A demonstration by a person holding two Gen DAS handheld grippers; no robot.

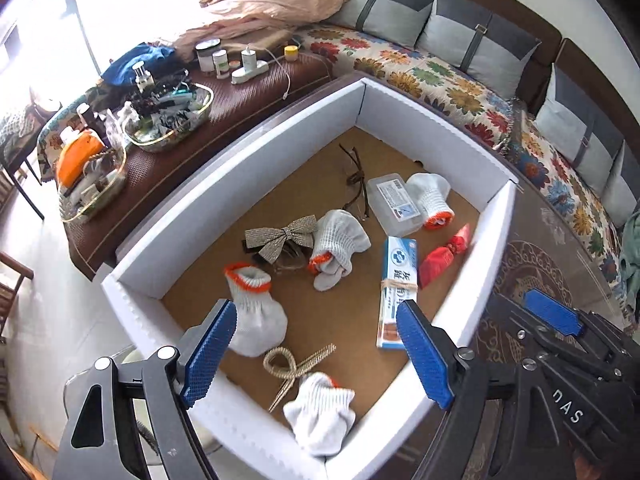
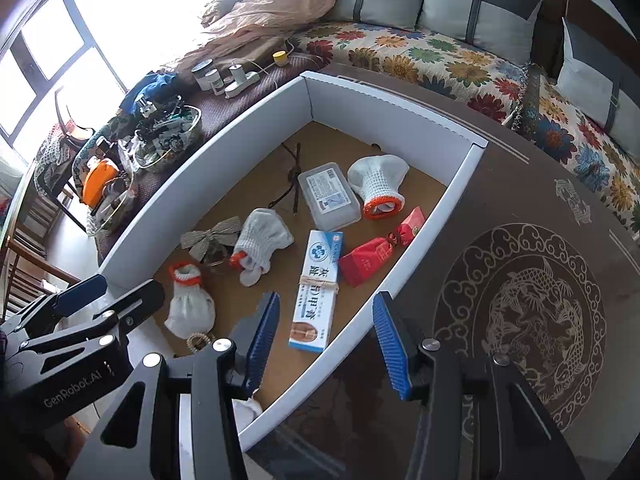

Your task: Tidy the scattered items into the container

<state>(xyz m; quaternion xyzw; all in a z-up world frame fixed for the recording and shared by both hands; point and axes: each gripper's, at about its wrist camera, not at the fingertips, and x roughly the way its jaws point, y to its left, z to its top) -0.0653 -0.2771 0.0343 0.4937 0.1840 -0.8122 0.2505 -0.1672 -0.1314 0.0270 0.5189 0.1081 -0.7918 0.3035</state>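
Both tools stand wide and empty: left tool (image 1: 320, 354), right tool (image 2: 324, 340). Gloves (image 1: 338, 236), toothpaste box (image 1: 396, 292) (rubber-banded) and red pouch (image 2: 374, 254) lie inside the white container (image 1: 224, 184).

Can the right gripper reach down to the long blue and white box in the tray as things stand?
Probably yes. The right gripper hangs open and empty above the long blue and white box, whose top lies bare; only the tray's white wall stands close beside it.
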